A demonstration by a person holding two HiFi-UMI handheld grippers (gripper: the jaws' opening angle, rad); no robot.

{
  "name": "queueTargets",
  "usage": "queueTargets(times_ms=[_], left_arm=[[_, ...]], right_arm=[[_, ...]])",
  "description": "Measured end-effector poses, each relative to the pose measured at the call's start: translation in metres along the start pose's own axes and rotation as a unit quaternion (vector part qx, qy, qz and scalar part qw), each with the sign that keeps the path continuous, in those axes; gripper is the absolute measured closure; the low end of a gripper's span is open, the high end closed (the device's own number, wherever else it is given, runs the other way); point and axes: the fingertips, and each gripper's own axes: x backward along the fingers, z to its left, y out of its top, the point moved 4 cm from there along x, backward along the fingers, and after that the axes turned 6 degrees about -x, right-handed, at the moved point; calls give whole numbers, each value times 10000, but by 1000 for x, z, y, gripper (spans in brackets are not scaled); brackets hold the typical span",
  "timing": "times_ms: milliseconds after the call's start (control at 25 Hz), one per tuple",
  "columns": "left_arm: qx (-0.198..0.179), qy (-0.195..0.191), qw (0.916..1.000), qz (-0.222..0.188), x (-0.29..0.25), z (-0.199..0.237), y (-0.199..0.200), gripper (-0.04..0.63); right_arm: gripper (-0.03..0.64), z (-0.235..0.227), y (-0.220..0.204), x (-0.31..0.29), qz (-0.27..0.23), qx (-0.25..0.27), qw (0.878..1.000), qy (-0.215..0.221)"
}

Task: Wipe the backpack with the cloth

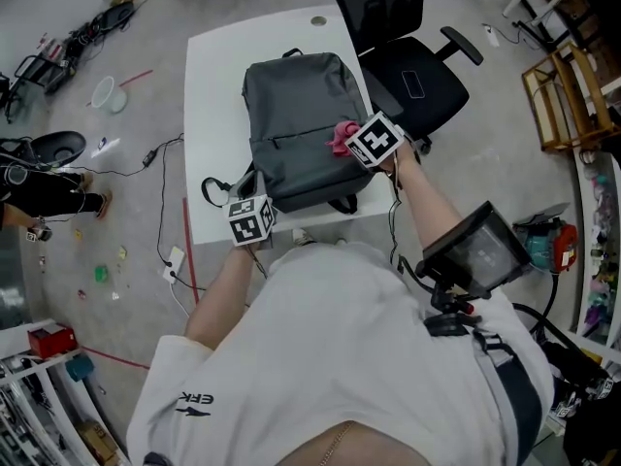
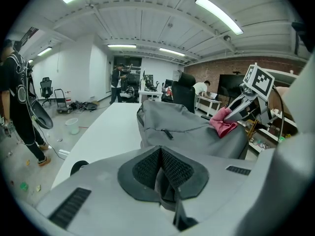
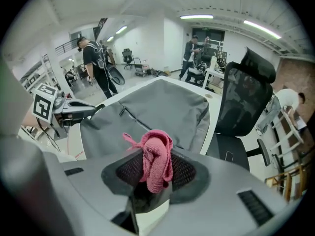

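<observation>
A grey backpack (image 1: 296,124) lies flat on the white table (image 1: 215,115). My right gripper (image 1: 351,144) is shut on a pink cloth (image 1: 341,137) and holds it against the backpack's right side. The cloth (image 3: 157,149) bunches up between the pads of the right gripper (image 3: 155,170). At the backpack's near left corner sits my left gripper (image 1: 256,198). Its pads meet, and I see nothing between them in the left gripper view (image 2: 160,150). That view shows the backpack (image 2: 182,127) ahead, with the cloth (image 2: 221,124) and the right gripper (image 2: 230,114) on its far side.
A black office chair (image 1: 412,66) stands against the table's right edge. A wooden rack (image 1: 571,95) is at the far right. Cables and small items litter the floor on the left (image 1: 146,158). A person (image 2: 19,107) stands left of the table.
</observation>
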Motion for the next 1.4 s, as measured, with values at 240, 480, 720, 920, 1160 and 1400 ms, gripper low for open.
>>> queueTargets(times_ms=[240,480,720,920,1160,1400], left_arm=[[33,96,9999,-94,4,-1,6,592],[85,250,9989,-391,7,3,18,592],[-258,-94,9986,-445,4,-8,33,592],[-483,-532,9969,-330,-4,-14,30,592],[-661,-1055,9918,-284,-7,-17,27,592],[-709,-1431,9865,-366,-2,0,15,592]], right_arm=[[488,-6,0,20,-1142,-433,9921,-288],[488,-5,-7,51,-2327,-651,9661,-912],[487,7,-25,85,-2921,-785,9416,-1477],[488,19,-39,97,-2947,-944,9335,-1809],[488,39,-53,107,-2945,-1263,9211,-2211],[488,90,-67,94,-2902,-1471,9126,-2476]])
